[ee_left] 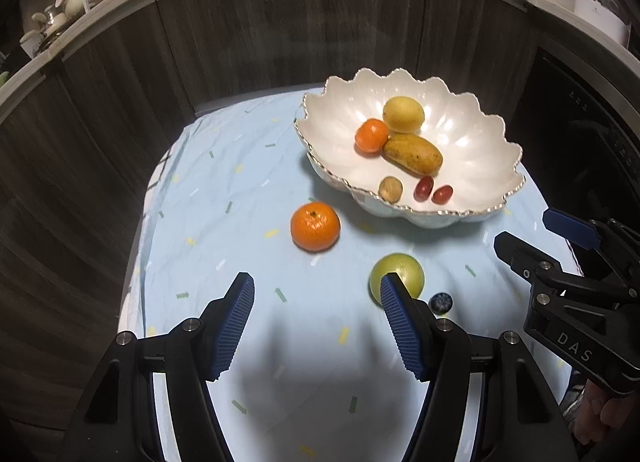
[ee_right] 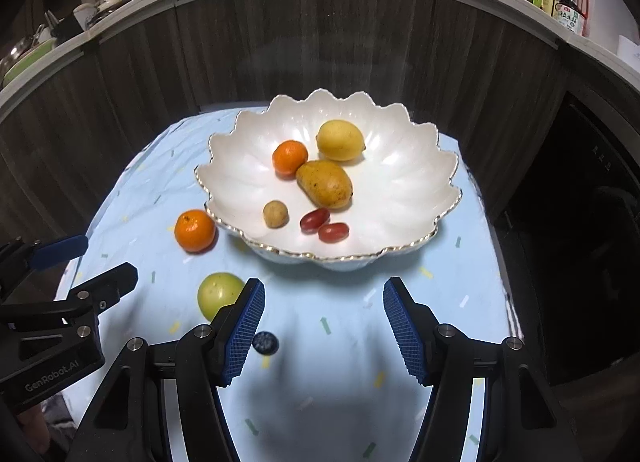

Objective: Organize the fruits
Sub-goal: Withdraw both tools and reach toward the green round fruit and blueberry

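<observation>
Both the left gripper (ee_left: 316, 326) and right gripper (ee_right: 324, 330) have fingers spread wide and empty; the tiny blueberry (ee_right: 265, 343) could roll off the surface if bumped

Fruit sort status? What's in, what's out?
Done: six pieces sit in the white bowl, among them a lemon and mango. In hand: nothing, left tongs and right tongs both open. Left: orange, green fruit, blueberry on the cloth.
</observation>
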Demonstrator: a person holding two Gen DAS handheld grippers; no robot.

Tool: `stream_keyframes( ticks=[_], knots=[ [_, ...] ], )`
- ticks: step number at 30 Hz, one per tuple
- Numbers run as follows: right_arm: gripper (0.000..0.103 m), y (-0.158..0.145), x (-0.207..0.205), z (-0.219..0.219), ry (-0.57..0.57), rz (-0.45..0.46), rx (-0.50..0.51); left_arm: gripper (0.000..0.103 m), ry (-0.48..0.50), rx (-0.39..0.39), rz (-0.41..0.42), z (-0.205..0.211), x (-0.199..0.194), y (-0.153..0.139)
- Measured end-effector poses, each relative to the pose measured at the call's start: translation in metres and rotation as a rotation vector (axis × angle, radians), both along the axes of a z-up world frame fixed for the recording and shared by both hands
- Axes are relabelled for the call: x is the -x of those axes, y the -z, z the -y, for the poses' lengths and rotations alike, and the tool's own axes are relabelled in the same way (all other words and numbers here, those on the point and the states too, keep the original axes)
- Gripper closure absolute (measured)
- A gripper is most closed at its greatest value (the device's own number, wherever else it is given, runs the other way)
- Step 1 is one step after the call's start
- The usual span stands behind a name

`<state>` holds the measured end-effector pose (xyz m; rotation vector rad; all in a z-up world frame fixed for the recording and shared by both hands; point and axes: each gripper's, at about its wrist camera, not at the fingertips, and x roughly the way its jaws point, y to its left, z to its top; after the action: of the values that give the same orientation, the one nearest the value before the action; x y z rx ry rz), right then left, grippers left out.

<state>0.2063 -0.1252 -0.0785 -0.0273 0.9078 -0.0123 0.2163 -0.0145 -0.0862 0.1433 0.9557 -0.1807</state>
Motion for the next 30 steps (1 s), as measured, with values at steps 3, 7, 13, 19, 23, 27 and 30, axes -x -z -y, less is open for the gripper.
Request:
stream_keyframes(
  ticks=[3, 7, 13, 19, 23, 27, 30],
  knots=[
    [0.040, 0.006, 0.003, -0.002, -0.008, -0.014, 0.004, 0.038, 0.013, -0.007, -0.004, 0.000, 0.004, 0.005],
    [0.040, 0.015, 0.006, -0.005, -0.023, -0.034, 0.001, 0.038, 0.044, 0.004, -0.031, 0.001, 0.007, 0.014],
    [0.040, 0.033, 0.008, -0.012, -0.063, -0.075, -0.003, 0.038, 0.111, 0.009, -0.053, 0.005, 0.005, 0.025],
    [0.040, 0.043, 0.008, -0.018, -0.096, -0.105, -0.005, 0.038, 0.159, 0.008, -0.066, 0.010, -0.004, 0.031],
    [0.041, 0.050, 0.006, -0.018, -0.111, -0.121, -0.010, 0.038, 0.197, 0.008, -0.075, 0.018, -0.011, 0.032],
    [0.041, 0.055, 0.004, -0.015, -0.108, -0.136, -0.021, 0.038, 0.238, 0.002, -0.093, 0.027, -0.017, 0.036],
    [0.042, 0.060, 0.003, -0.013, -0.110, -0.149, -0.027, 0.038, 0.268, 0.004, -0.121, 0.035, -0.021, 0.042]
  ],
)
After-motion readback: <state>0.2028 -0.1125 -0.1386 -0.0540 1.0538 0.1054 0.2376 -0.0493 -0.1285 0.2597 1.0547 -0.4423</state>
